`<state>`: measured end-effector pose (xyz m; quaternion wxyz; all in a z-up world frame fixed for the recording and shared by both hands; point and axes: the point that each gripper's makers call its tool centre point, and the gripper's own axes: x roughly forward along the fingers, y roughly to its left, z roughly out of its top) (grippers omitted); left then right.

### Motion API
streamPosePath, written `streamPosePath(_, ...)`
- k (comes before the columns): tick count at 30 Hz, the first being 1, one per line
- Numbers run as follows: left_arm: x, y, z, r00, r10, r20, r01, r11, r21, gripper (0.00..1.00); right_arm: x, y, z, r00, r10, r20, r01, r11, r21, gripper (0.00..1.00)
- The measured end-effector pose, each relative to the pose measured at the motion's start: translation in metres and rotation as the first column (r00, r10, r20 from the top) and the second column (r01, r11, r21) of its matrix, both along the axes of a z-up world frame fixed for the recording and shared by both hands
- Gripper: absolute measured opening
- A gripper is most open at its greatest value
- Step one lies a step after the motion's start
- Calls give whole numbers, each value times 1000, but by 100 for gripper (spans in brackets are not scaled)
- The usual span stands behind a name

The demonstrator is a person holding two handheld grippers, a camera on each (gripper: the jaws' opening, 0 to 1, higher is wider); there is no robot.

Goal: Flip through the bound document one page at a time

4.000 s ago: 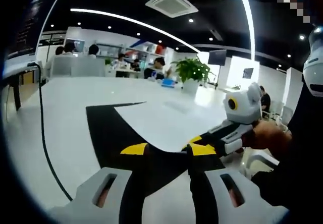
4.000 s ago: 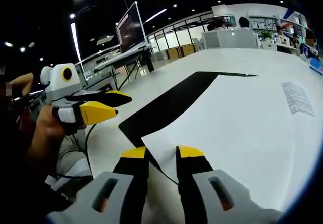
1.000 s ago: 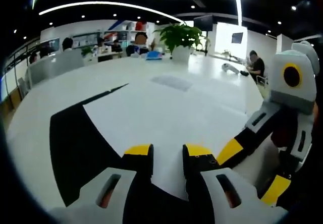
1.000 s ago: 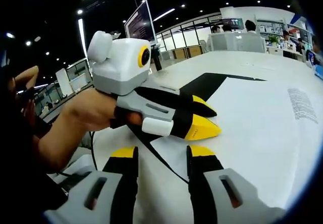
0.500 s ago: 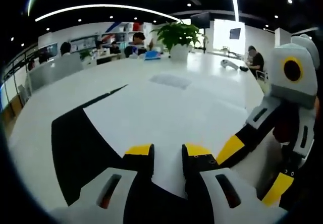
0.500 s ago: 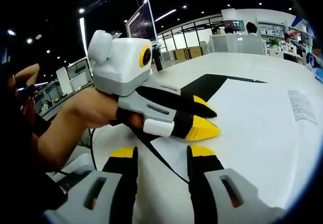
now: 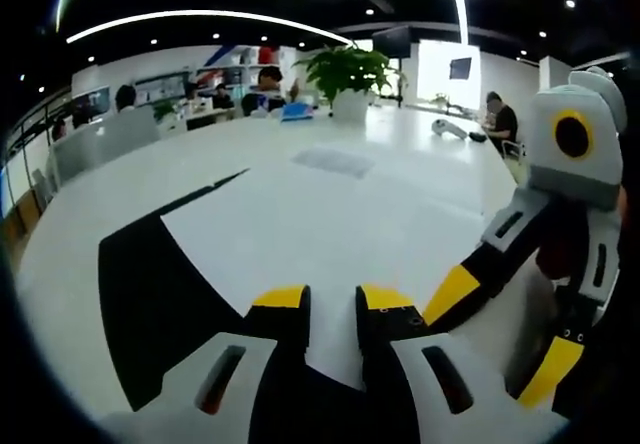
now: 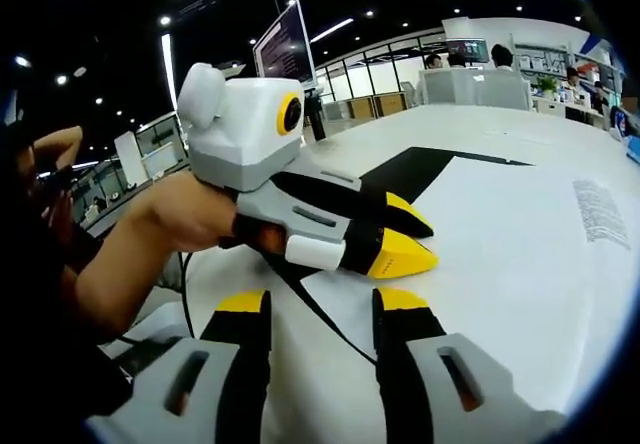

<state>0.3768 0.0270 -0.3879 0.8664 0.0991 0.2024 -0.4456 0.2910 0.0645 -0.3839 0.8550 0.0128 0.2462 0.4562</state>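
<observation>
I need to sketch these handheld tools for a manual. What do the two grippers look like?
The left gripper has black jaws ending in yellow wedge tips, a white block on its side and a pale grey body, topped by a white box. The right gripper looks the same. Seen from behind, each jaw sits on a grey base with a slot. The hand holding the left gripper is bare.

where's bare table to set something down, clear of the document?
Free: the white tabletop left of the black cover, and the far stretch between the white page and the potted green plant. Crowded: the page's near corner, where the left hand-held gripper and right hand-held gripper meet.
</observation>
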Motion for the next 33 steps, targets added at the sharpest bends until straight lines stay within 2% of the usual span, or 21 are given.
streamPosePath(6,2,0,0,1000,-8,6,8,1000,0,21,-2,0,1,1000,25,-5,-25,1000,11,43)
streamPosePath(8,2,-1,0,1000,-11,7,11,1000,-2,21,-8,0,1,998,65,-20,-65,998,1,43)
streamPosePath(9,2,-1,0,1000,-12,8,12,1000,-2,21,-14,-2,1,993,113,-21,-113,993,-16,41)
streamPosePath(11,3,0,0,1000,-13,8,13,1000,-4,21,-19,-6,8,983,181,35,-181,983,-9,36)
streamPosePath(12,3,0,0,1000,-15,10,15,1000,-6,21,-18,-10,12,981,184,57,-185,983,-2,34)
streamPosePath(19,3,-1,0,1000,-21,16,21,1000,-8,21,5,-63,50,980,122,158,-139,985,101,33)
streamPosePath(22,2,-1,0,1000,-22,17,22,1000,-7,21,13,-86,58,972,114,204,-139,984,111,32)
streamPosePath(23,3,0,-1,1000,-23,17,23,1000,-8,21,16,-92,58,968,117,221,-141,985,97,32)
streamPosePath(26,4,0,-1,999,-28,19,28,1000,-11,21,22,-114,50,942,167,292,-167,986,-24,31)
streamPosePath(27,4,0,-1,999,-31,20,31,999,-12,21,24,-122,45,925,200,322,-182,980,-87,30)
streamPosePath(29,5,0,-1,999,-35,19,35,999,-13,21,26,-134,35,909,253,333,-207,964,-168,24)
streamPosePath(30,5,0,-1,999,-36,19,36,999,-13,21,28,-137,33,897,275,346,-220,957,-191,21)
streamPosePath(33,5,0,-2,999,-41,19,41,999,-14,21,33,-146,29,883,309,354,-246,946,-213,11)
